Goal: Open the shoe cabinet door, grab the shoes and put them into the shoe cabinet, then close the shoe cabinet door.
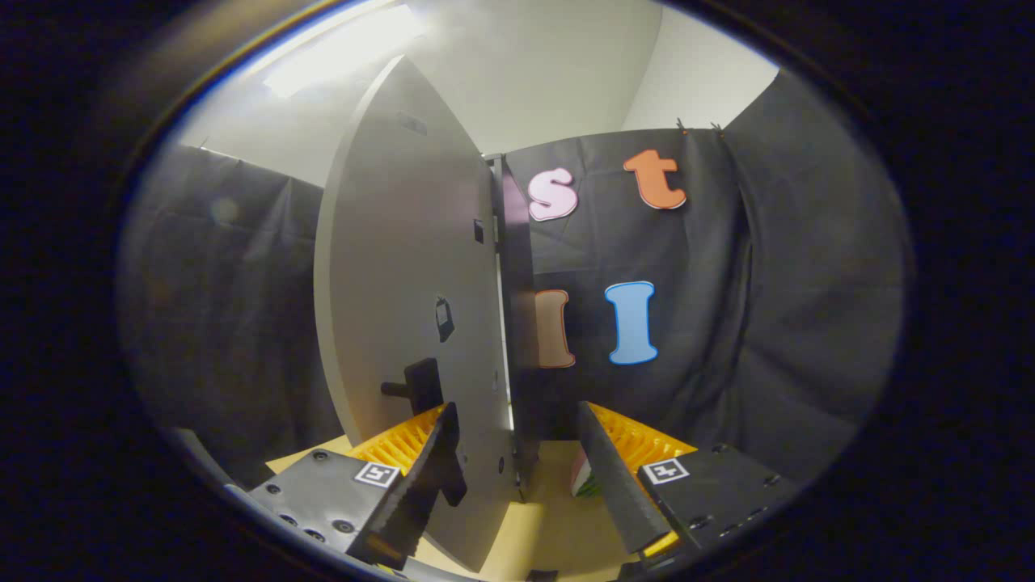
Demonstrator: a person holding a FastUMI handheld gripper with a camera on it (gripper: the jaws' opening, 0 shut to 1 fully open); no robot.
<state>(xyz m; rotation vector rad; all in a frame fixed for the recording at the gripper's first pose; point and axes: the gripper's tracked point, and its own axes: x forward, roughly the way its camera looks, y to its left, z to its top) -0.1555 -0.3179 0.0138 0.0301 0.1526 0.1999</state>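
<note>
Straddling the free edge of the cabinet door point(404, 307), the tool point(517, 469) has its 2 fingers spread wide apart and clamps nothing: the left finger point(428, 469) lies over the door's face just below the dark handle point(420, 386), while the right finger point(614, 477) stands off beyond the door's edge. Whether the left finger actually touches the panel cannot be told. Door and tool point much the same way, the panel standing edge-on just ahead and swung well out from the cabinet body point(517, 323), whose dark side shows right behind it. A small red, white and green thing point(584, 477), perhaps part of a shoe, peeks out on the pale tabletop point(550, 517) close inside the right finger; it is too hidden to be sure. Judging by the swung door, the step in hand is either finishing the opening or starting the closing, and these fingers alone do not settle which. If shoes remain outside, the next move calls for backing off the door and lowering toward them. The tool is held roughly level, low near the tabletop, aimed along the door.
</note>
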